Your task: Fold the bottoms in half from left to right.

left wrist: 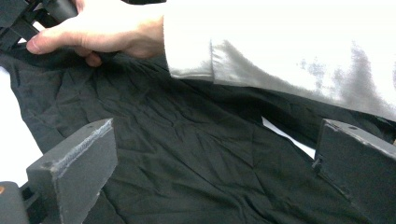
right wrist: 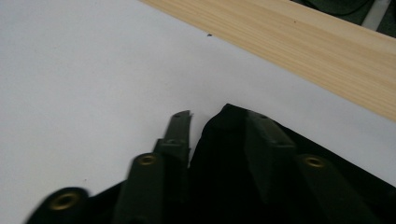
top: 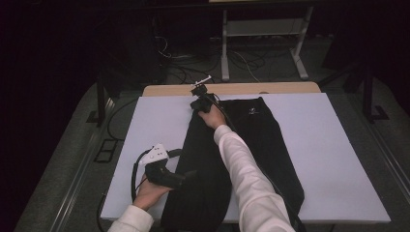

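Right tongs (top: 197,103) pinch the far corner of the black garment (top: 241,159) lying flat on the white table (top: 338,159); left tongs (top: 186,177) rest gaping over its near edge.

A wooden table (top: 169,90) carries a white board (top: 329,159) with black trousers (top: 261,145) spread on it.

I can read no text, brand or number anywhere here. The black garment (top: 270,145) in front of me carries a small pale mark (top: 252,112) near its far end, too small and blurred for me to make out.
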Tool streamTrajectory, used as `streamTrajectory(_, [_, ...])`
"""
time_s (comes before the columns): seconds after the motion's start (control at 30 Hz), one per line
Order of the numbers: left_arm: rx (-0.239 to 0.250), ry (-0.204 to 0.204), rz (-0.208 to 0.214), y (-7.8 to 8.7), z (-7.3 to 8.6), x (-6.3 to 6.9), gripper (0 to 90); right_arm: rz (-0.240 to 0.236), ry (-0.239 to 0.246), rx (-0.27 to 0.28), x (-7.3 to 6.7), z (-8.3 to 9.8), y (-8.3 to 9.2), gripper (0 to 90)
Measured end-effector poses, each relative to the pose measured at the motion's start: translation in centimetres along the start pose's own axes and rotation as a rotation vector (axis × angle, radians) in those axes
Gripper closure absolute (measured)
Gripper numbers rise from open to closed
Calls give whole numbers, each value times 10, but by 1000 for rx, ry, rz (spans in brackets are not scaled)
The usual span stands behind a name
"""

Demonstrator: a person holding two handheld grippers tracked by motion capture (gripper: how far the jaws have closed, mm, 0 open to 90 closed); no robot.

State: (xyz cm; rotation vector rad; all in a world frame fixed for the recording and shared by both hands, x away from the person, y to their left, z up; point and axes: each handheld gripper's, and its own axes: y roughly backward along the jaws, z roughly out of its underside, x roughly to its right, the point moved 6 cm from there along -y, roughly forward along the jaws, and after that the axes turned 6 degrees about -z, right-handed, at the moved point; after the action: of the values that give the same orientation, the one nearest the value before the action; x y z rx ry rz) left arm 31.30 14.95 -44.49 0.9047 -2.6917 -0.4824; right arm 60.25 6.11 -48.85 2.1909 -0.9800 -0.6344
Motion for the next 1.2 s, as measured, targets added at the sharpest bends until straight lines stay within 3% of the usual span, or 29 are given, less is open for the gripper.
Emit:
streamTrajectory(0.03, [0,1,-1,0,0,0,0,3,-14,-8,1,-1,0,755])
streamTrajectory(0.17, [-5,2,-5,0,1,0,0,-9,-63,-25,3,0,1,853])
streamTrajectory(0.37, [-10,11,-23,1,2,-2,0,-33,-70,-27,1,-1,7,867])
streamTrajectory(0.57, [8,52,-59,7,2,-5,0,-23,-34,20,-4,-1,20,870])
streamTrajectory(0.67, [-20,77,-90,7,3,-8,0,-29,-43,45,-4,1,27,872])
streamTrajectory(0.77, [-57,75,-107,6,4,-6,0,-30,-39,43,-4,2,30,872])
streamTrajectory(1.0, [-130,36,-109,9,11,2,0,-38,-30,52,-5,3,38,872])
streamTrajectory(1.13, [-150,35,-104,14,16,3,0,-35,-33,64,-3,3,44,872])
streamTrajectory(1.2, [-151,54,-101,17,18,3,0,-33,-31,70,-3,3,47,872])
